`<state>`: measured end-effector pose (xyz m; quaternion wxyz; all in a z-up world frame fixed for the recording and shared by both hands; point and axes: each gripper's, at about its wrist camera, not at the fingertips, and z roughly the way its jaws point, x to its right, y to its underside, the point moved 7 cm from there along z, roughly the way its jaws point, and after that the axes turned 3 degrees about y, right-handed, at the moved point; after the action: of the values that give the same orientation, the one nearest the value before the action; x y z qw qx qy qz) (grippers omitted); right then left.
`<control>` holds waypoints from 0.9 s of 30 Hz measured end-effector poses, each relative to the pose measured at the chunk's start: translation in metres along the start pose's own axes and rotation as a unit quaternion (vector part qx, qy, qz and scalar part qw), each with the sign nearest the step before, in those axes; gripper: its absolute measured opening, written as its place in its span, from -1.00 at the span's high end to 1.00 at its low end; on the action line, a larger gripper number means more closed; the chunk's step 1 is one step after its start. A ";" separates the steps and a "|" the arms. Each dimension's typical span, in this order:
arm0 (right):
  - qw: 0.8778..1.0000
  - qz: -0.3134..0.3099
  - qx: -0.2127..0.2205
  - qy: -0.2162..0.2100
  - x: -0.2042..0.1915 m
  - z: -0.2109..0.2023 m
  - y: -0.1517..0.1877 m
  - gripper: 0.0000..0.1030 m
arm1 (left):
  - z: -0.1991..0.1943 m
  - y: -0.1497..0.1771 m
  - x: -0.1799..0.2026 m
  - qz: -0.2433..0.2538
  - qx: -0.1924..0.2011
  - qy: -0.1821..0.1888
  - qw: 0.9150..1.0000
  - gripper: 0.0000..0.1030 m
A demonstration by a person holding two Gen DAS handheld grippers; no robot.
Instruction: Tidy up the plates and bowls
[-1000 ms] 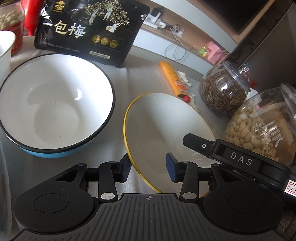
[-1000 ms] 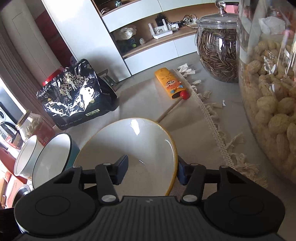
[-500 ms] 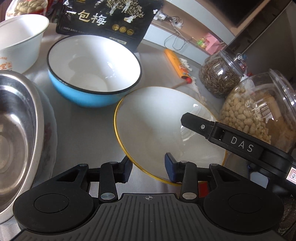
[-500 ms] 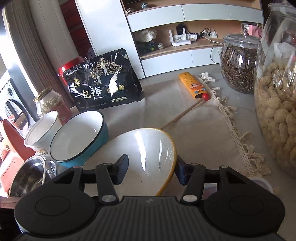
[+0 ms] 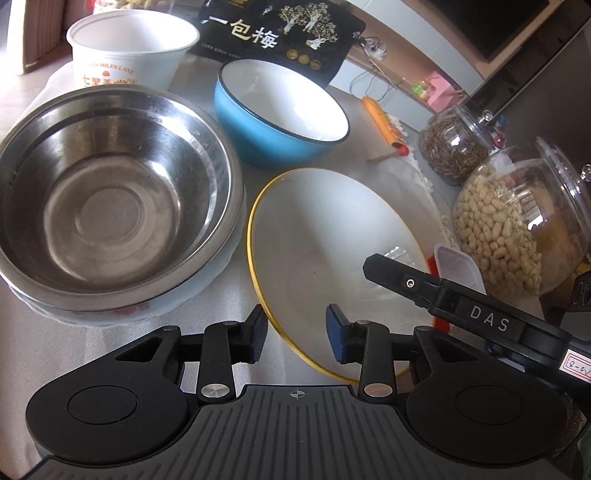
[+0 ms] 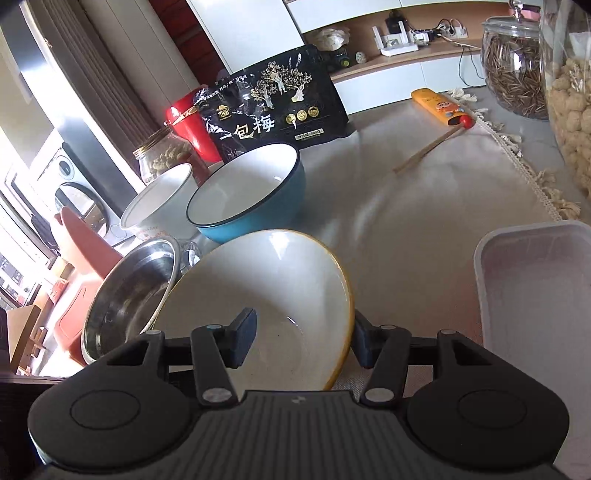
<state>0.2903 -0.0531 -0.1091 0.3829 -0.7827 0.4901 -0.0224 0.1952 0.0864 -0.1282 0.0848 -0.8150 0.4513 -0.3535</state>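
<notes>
A white plate with a yellow rim [image 5: 332, 240] [image 6: 266, 295] is held tilted above the table, one finger on each face of it at both grippers. My left gripper [image 5: 295, 334] straddles its near rim. My right gripper [image 6: 301, 341] grips its right edge. A steel bowl [image 5: 110, 199] [image 6: 125, 295] sits nested in a white patterned bowl at the left. A blue bowl with a white inside [image 5: 280, 110] [image 6: 247, 192] stands behind the plate. A white paper tub [image 5: 129, 51] [image 6: 159, 199] stands further back.
A black snack bag [image 5: 280, 33] [image 6: 273, 103] stands at the back. Glass jars of peanuts [image 5: 517, 221] and seeds [image 5: 454, 144] stand at the right. A white plastic container [image 6: 535, 295] sits near right. An orange case [image 6: 439, 107] lies on the cloth.
Both grippers have pulled back and up with the plate, lifting and tilting it. The steel bowl and the paper tub have come into view at the left.
</notes>
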 end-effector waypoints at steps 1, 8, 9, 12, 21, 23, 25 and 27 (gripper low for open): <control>1.000 -0.001 0.000 0.001 0.000 -0.001 0.002 -0.06 | -0.001 -0.001 0.000 -0.002 0.000 0.003 1.000 0.30; 1.000 0.018 0.014 -0.002 0.018 -0.046 0.013 -0.12 | -0.004 -0.004 -0.002 -0.004 0.002 0.016 1.000 0.30; 1.000 0.016 0.015 0.000 0.022 -0.054 0.016 -0.18 | -0.003 -0.005 -0.002 -0.005 0.002 0.017 1.000 0.30; 1.000 0.003 -0.016 0.000 0.034 -0.073 0.027 -0.23 | -0.004 -0.005 -0.003 -0.005 0.000 0.015 1.000 0.30; 0.994 -0.032 -0.102 0.026 0.046 -0.061 0.062 -0.27 | -0.003 -0.008 -0.003 -0.006 0.003 0.012 1.000 0.30; 0.994 -0.026 -0.090 0.055 0.053 -0.052 0.057 -0.30 | -0.004 -0.008 -0.003 -0.006 0.003 0.012 1.000 0.30; 0.994 -0.015 -0.089 0.061 0.058 -0.043 0.054 -0.38 | -0.004 -0.008 -0.003 -0.005 0.002 0.014 1.000 0.30; 0.995 0.003 -0.082 0.052 0.060 -0.040 0.051 -0.52 | -0.006 -0.009 -0.003 -0.002 0.003 0.015 1.000 0.31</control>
<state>0.2672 -0.1346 -0.1331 0.2910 -0.8079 0.5121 -0.0218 0.1963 0.0951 -0.1215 0.0802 -0.8102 0.4498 -0.3672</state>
